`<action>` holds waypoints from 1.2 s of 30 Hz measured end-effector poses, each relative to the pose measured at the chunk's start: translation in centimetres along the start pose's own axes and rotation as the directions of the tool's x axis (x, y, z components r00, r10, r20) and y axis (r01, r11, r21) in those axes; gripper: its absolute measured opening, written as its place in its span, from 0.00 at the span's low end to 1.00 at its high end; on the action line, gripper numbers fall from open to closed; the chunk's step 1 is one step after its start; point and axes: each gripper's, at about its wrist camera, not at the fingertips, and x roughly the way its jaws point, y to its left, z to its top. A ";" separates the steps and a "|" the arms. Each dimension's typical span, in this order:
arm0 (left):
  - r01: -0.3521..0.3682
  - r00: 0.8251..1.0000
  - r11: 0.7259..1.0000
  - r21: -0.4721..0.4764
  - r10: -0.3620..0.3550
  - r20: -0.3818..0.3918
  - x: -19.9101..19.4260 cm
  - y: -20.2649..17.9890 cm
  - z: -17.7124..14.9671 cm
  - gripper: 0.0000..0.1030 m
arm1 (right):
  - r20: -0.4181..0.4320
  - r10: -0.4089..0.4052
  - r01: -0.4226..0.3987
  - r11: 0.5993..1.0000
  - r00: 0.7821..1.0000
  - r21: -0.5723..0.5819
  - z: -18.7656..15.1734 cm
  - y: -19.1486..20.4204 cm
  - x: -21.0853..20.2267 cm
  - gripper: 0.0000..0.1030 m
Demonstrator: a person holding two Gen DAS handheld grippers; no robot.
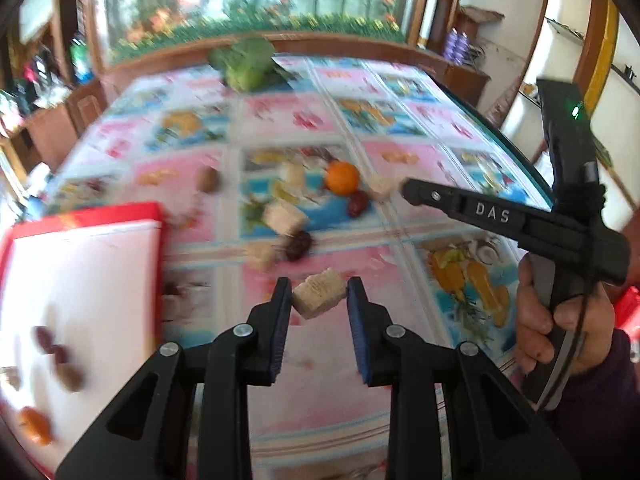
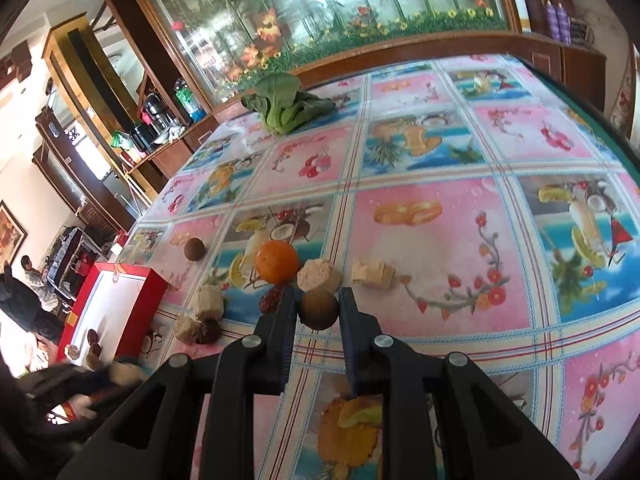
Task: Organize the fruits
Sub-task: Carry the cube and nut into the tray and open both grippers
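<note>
Left gripper (image 1: 319,296) clamps a beige block (image 1: 319,295); carry it level to the red tray (image 1: 86,213) at nine o'clock. Right gripper (image 2: 319,307) pinches a brown round fruit (image 2: 319,308); lift straight, clearing the orange (image 2: 277,261) at eleven o'clock.

right gripper (image 2: 318,308) gripping brown fruit (image 2: 319,307), perhaps longan

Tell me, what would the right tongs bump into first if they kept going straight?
Probably the tan crumbly block just past the brown round fruit they are shut on, with the orange beside it; depth is hard to judge.
</note>
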 end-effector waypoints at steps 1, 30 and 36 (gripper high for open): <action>-0.022 1.000 1.000 0.000 0.022 0.018 -0.7 0.3 -0.1 0.29 | 0.007 -0.004 0.004 1.000 1.000 -0.008 0.0 0.1 0.0 0.19; -0.410 0.901 0.877 -0.251 0.432 0.039 -5.5 17.7 -5.7 0.29 | -0.168 0.218 -0.262 0.915 0.961 -0.307 -4.8 22.1 5.4 0.18; -0.443 0.890 0.853 -0.278 0.454 -0.024 -4.4 19.5 -6.9 0.29 | -0.243 0.176 -0.250 0.913 0.954 -0.322 -6.5 23.6 7.1 0.19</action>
